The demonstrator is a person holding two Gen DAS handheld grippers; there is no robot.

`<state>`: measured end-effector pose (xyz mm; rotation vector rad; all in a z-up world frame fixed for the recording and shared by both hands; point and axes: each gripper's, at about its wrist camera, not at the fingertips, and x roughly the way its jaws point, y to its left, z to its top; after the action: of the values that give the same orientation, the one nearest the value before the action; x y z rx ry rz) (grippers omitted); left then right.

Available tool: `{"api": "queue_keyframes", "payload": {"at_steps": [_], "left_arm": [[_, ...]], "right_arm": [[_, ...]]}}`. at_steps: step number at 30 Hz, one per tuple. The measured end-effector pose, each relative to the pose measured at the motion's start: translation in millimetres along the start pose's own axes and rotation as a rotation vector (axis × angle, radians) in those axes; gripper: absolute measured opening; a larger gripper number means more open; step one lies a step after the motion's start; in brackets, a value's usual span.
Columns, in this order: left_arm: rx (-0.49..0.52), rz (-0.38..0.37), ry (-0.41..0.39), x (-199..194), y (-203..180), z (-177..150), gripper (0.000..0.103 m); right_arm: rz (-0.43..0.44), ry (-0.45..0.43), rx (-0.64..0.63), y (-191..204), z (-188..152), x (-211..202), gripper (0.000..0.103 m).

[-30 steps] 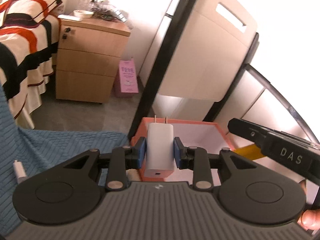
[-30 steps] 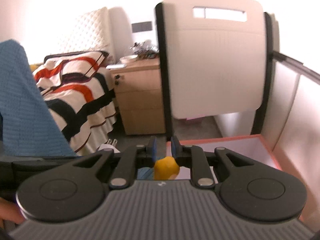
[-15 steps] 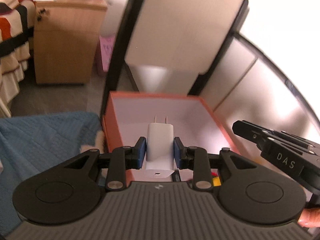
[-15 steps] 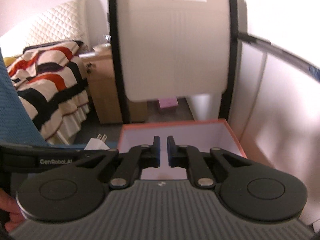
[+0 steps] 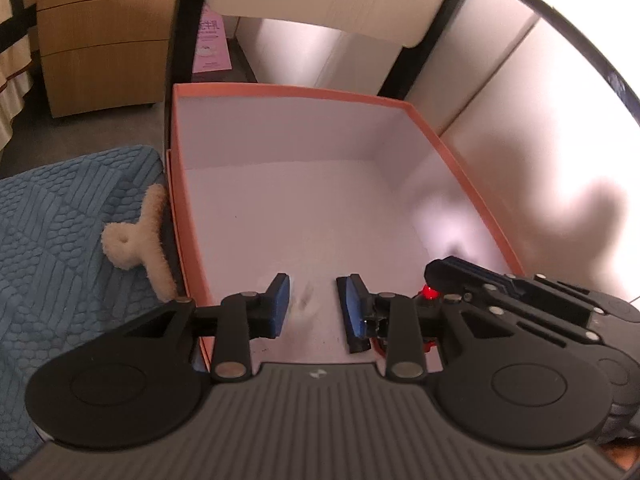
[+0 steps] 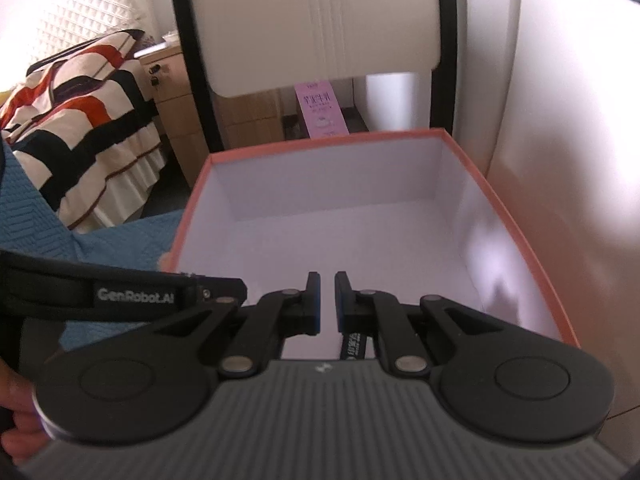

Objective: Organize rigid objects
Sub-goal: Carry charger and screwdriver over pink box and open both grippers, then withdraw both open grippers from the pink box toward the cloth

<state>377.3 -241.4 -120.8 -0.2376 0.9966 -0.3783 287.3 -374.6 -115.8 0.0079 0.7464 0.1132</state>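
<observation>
An orange box (image 5: 288, 90) with a white inside lies below both grippers. My left gripper (image 5: 316, 306) hangs over its near end, its jaws opening. Between them is only a faint white smear, which I cannot make out clearly; the blue pads (image 5: 280, 300) press on nothing. My right gripper (image 6: 327, 300) is shut with nothing in it, low over the same box (image 6: 320, 142). In the left wrist view it reaches in from the right, with a red item (image 5: 430, 292) showing behind it. A black strip (image 6: 354, 344) lies on the box floor under it.
A cream fluffy hair claw (image 5: 132, 240) lies on the blue blanket (image 5: 60, 240) against the box's left wall. Beyond the box stand a chair back (image 6: 316, 20), a pink carton (image 6: 320, 114), a wooden drawer unit (image 5: 104, 32) and a striped bed (image 6: 72, 120).
Both grippers came down over the box. The left jaws spread and the white charger they held is no longer gripped. The yellow piece left the right gripper, which then closed fully.
</observation>
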Motion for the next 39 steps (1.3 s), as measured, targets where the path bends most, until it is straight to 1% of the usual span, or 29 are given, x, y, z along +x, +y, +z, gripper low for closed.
{"api": "queue_keyframes", "payload": {"at_steps": [1,2,8,12,16,19,22,27,31,32,39], "left_arm": [[0.008,0.005,0.004,2,-2,1,0.048],[0.013,0.008,0.001,2,-4,1,0.05],[0.043,0.018,-0.049,-9,-13,2,0.05],[0.055,0.036,-0.116,-29,-14,3,0.05],[0.042,0.05,-0.205,-63,-12,4,0.05],[0.054,0.079,-0.255,-89,-8,2,0.05],[0.029,0.064,-0.292,-116,1,0,0.05],[0.013,0.071,-0.358,-156,16,-14,0.05],[0.008,0.082,-0.398,-184,29,-32,0.05],[0.007,0.091,-0.403,-188,34,-37,0.05],[-0.02,0.119,-0.418,-215,67,-70,0.05]], "right_arm": [[0.001,0.003,0.008,-2,-1,1,0.009],[0.002,0.007,0.015,-5,-2,3,0.009],[0.007,-0.007,0.035,-9,1,-2,0.009],[0.012,-0.054,0.037,-5,10,-18,0.009],[0.032,-0.113,0.046,2,23,-38,0.009],[0.034,-0.15,0.014,14,31,-54,0.009],[0.069,-0.178,0.015,25,36,-69,0.009],[0.107,-0.229,-0.02,48,35,-92,0.009],[0.139,-0.221,-0.023,65,28,-100,0.009],[0.136,-0.211,-0.031,70,26,-100,0.009],[0.19,-0.16,-0.037,98,6,-93,0.009]]}}
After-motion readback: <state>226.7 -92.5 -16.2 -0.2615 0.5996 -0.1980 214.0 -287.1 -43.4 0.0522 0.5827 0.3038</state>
